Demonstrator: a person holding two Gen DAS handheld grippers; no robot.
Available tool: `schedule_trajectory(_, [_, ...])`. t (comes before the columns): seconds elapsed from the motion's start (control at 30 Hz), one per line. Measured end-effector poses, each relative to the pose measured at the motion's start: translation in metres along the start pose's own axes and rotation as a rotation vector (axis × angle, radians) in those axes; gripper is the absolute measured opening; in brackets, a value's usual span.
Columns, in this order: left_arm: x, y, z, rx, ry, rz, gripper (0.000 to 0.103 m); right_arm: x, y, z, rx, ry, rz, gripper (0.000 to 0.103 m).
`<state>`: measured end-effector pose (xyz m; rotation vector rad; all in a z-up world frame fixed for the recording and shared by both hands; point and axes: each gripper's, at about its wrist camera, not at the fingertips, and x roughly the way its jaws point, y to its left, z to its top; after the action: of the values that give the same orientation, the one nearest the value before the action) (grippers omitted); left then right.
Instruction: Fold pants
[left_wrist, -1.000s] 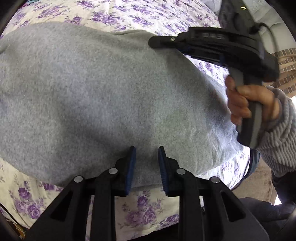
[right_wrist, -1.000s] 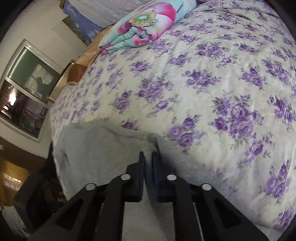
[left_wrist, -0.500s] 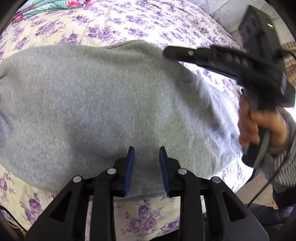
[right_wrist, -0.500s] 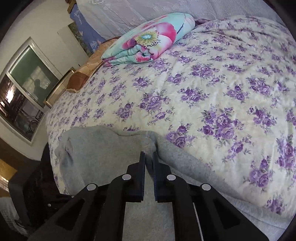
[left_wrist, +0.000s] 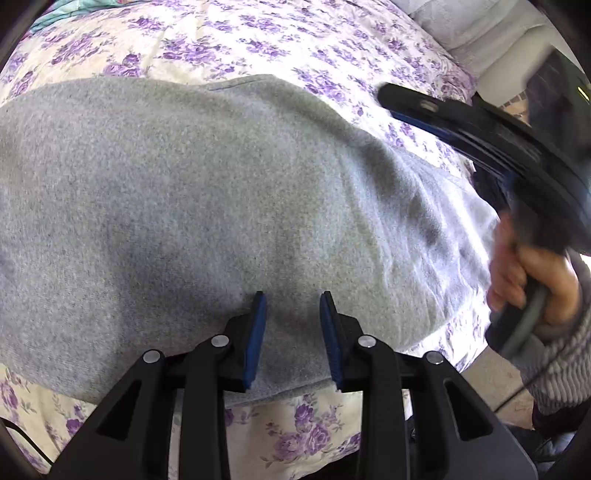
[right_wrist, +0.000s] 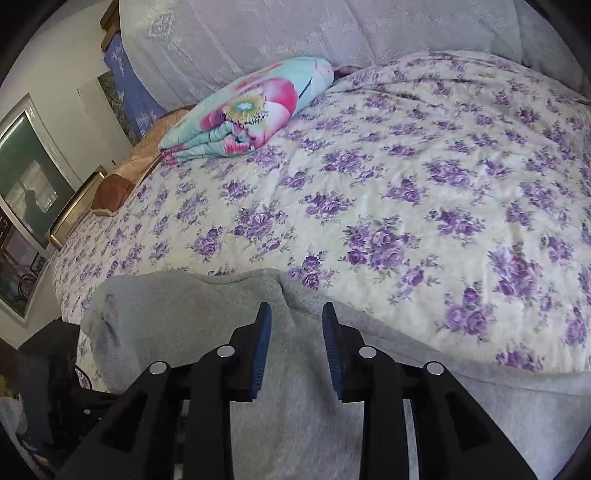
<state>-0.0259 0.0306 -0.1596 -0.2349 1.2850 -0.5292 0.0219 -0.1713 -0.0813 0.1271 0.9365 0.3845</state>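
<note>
Fuzzy grey fleece pants (left_wrist: 207, 206) lie folded in a rounded slab on the purple-flowered bed (right_wrist: 369, 206), right claw (right_wrist: 295, 314) just springing apart off the cloth, left claw (left_wrist: 290, 302) parted over the near hem.

A bed (right_wrist: 406, 192) with a purple-flowered cover fills the room. At its head hangs a white lace drape (right_wrist: 258, 40); a folded floral quilt (right_wrist: 247, 110) lies there. Left of the bed, a window (right_wrist: 26, 184) in a pale wall.
</note>
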Motion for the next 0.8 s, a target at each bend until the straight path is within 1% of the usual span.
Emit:
schedule_trajectory(0.07, [0.000, 0.001, -0.001, 0.015, -0.001, -0.007, 0.029, 0.001, 0.002, -0.013, 0.005, 0.035, -0.017, 0.029])
schedule_trajectory(0.13, [-0.001, 0.003, -0.004, 0.026, -0.008, -0.013, 0.029, 0.014, 0.001, -0.028, 0.016, 0.084, -0.067, 0.028])
schedule_trajectory(0.2, [0.003, 0.001, -0.002, 0.026, -0.018, -0.018, 0.029, 0.041, -0.011, -0.043, 0.074, 0.182, -0.120, 0.025])
schedule_trajectory(0.23, [0.004, 0.002, -0.003, 0.028, -0.024, -0.020, 0.029, 0.048, -0.017, -0.050, 0.108, 0.174, -0.111, 0.023])
schedule_trajectory(0.27, [0.003, 0.002, -0.006, 0.034, -0.028, -0.018, 0.029, 0.047, -0.020, -0.053, 0.124, 0.136, -0.102, 0.021])
schedule_trajectory(0.3, [0.002, 0.001, -0.006, 0.042, -0.031, -0.014, 0.029, 0.043, -0.020, -0.055, 0.137, 0.130, -0.101, 0.020])
schedule_trajectory(0.4, [-0.007, 0.000, -0.008, 0.023, -0.045, -0.017, 0.029, 0.016, -0.016, -0.056, 0.150, 0.077, -0.048, 0.028])
schedule_trajectory(0.43, [-0.011, -0.002, -0.007, 0.009, -0.054, -0.025, 0.029, 0.003, -0.018, -0.058, 0.144, 0.052, -0.040, 0.035])
schedule_trajectory(0.47, [-0.015, -0.004, -0.006, 0.001, -0.069, -0.042, 0.029, -0.012, -0.023, -0.061, 0.148, 0.024, -0.037, 0.042])
schedule_trajectory(0.53, [-0.023, -0.015, 0.001, 0.011, -0.111, -0.061, 0.029, -0.041, -0.040, -0.070, 0.183, -0.014, -0.027, 0.047])
schedule_trajectory(0.57, [-0.026, -0.023, 0.008, 0.024, -0.138, -0.049, 0.029, -0.058, -0.053, -0.079, 0.214, -0.032, -0.029, 0.048])
schedule_trajectory(0.63, [-0.023, -0.038, 0.025, 0.033, -0.167, -0.016, 0.032, -0.088, -0.081, -0.097, 0.282, -0.063, -0.040, 0.049])
schedule_trajectory(0.73, [-0.009, -0.054, 0.057, 0.020, -0.195, 0.012, 0.034, -0.133, -0.127, -0.132, 0.397, -0.112, -0.104, 0.051])
schedule_trajectory(0.77, [-0.001, -0.058, 0.067, 0.017, -0.200, 0.029, 0.034, -0.147, -0.144, -0.145, 0.447, -0.130, -0.126, 0.051])
schedule_trajectory(0.8, [0.006, -0.059, 0.076, 0.010, -0.204, 0.063, 0.034, -0.160, -0.158, -0.156, 0.496, -0.145, -0.142, 0.051])
